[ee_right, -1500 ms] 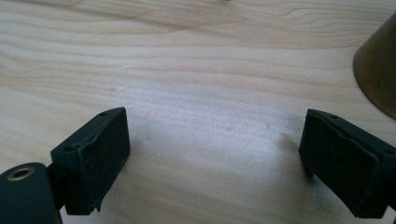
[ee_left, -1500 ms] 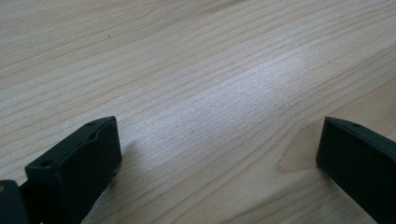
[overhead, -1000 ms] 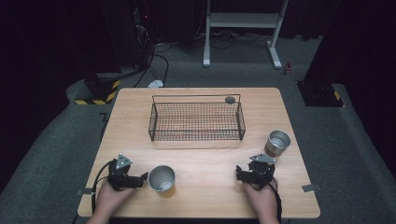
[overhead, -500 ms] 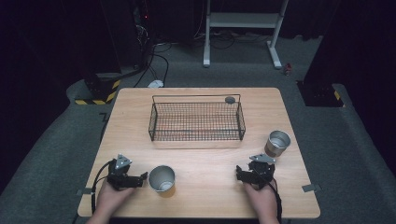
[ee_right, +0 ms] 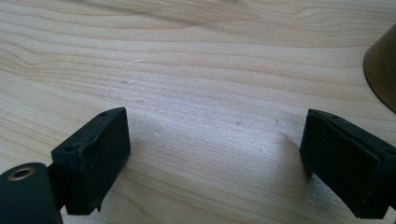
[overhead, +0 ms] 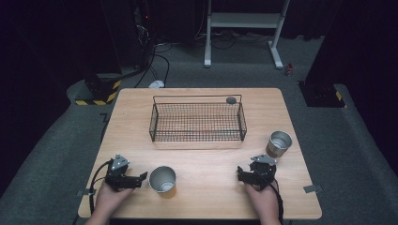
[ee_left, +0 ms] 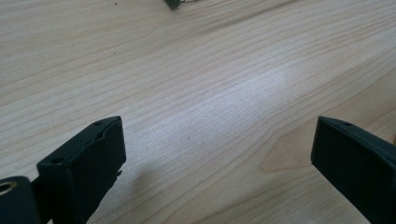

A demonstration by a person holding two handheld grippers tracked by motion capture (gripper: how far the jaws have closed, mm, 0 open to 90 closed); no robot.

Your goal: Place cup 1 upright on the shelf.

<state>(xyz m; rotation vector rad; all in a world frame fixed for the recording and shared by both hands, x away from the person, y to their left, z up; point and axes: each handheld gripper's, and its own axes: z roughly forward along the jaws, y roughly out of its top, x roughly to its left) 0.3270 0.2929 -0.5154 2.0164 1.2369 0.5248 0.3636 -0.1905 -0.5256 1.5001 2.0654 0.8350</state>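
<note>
Two metal cups sit on the worktop, and the one that matters first depends on which tool you move. From the high view, your left tool (overhead: 141, 178) rests near the front left corner with its jaws pointing toward the near cup (overhead: 162, 179), which stands upright just beside the jaw tips, mouth up, close to the front edge. Your right tool (overhead: 243, 174) lies near the front right, and the far cup (overhead: 279, 143) stands upright behind it, close to the right edge and level with the front rim of the wire basket (overhead: 197, 138), which takes up the middle of the back half. So the left hand has the shorter reach, and its cup lies straight along the line of the jaws. In the left gripper view the left tool (ee_left: 215, 154) is spread wide over bare wood, nothing between its jaws. In the right gripper view the right tool (ee_right: 215, 158) is likewise spread and empty, with a curved metal cup wall (ee_right: 382, 70) at the right edge, off to one side of the jaw line.
</note>
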